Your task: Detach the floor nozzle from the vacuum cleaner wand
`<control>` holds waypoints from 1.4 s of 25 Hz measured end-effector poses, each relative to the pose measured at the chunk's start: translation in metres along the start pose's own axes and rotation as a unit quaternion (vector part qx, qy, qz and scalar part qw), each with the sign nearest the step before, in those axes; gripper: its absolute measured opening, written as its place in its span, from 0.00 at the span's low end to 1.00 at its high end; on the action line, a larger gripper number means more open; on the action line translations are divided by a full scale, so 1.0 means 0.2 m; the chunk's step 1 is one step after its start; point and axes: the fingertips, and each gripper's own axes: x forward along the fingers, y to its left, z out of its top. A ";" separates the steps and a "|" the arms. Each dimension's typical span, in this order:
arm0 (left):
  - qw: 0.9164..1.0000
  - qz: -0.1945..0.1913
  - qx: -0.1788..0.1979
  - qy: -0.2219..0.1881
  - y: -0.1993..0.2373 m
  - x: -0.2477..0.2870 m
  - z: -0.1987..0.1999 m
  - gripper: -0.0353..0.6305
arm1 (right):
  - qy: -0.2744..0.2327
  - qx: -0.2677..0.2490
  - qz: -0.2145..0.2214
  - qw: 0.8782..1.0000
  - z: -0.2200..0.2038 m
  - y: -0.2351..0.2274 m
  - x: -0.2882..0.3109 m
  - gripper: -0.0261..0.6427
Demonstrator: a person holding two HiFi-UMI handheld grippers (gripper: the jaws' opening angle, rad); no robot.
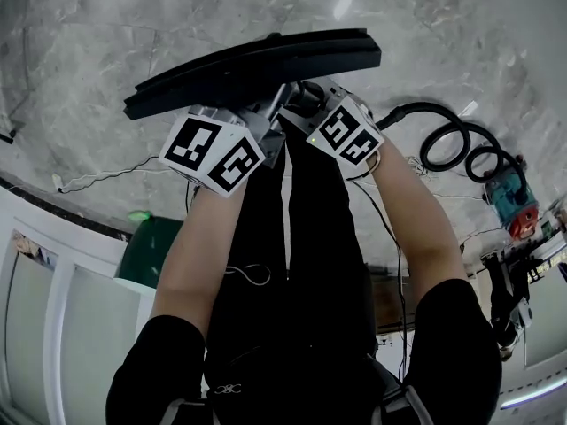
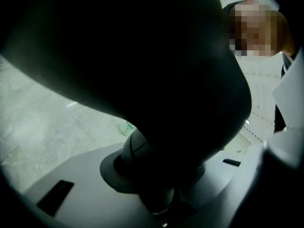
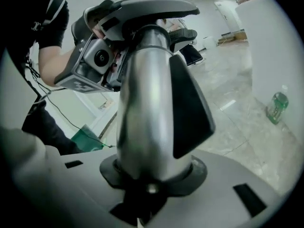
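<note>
A green bin (image 1: 151, 251) is seen at 8 o'clock in the head view, against a white panelled wall (image 1: 53, 317). What it holds cannot be made out. A much smaller green bottle (image 3: 277, 107) is stood upright on the floor at 3 o'clock in the right gripper view, and its contents cannot be read.

The grey, veined marble floor (image 1: 80, 51) is left open from 10 to 1 o'clock, beyond the floor nozzle (image 1: 257, 65). The nozzle is held up off the floor at 12 o'clock, with its long edge slanted and the left end lower. The floor at 2 to 3 o'clock is taken up by a looped black hose (image 1: 452, 140) and the teal and orange vacuum cleaner body (image 1: 509, 197). A thin white cable (image 1: 106, 177) is trailed across the floor at 9 o'clock.

The nozzle head is shaped as a long, flat, matt black bar. Its neck (image 3: 142, 113) is a smooth, shiny silver tube with a black wedge-shaped panel down one side.

The right tongs (image 3: 145, 189) are clamped on the lower end of this neck, with a flat grey jaw on either side of it. The left tongs (image 2: 156, 194) appear to be clamped on the same neck closer to the head. Most of the left gripper view is filled by the dark bulk of the nozzle. A black and white marker cube is carried on each pair of tongs.
</note>
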 end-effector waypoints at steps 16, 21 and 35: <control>0.999 -0.008 -0.017 0.029 0.06 -0.12 0.16 0.26 | 0.014 -0.005 -0.048 0.999 0.17 0.06 0.01 0.12; 0.999 0.010 -0.019 0.043 0.10 -0.12 0.17 0.26 | 0.017 0.005 0.002 1.000 0.17 0.10 0.02 0.12; 0.995 0.050 -0.048 0.067 0.29 -0.19 0.17 0.27 | 0.035 0.063 0.138 0.988 0.19 0.28 0.12 0.12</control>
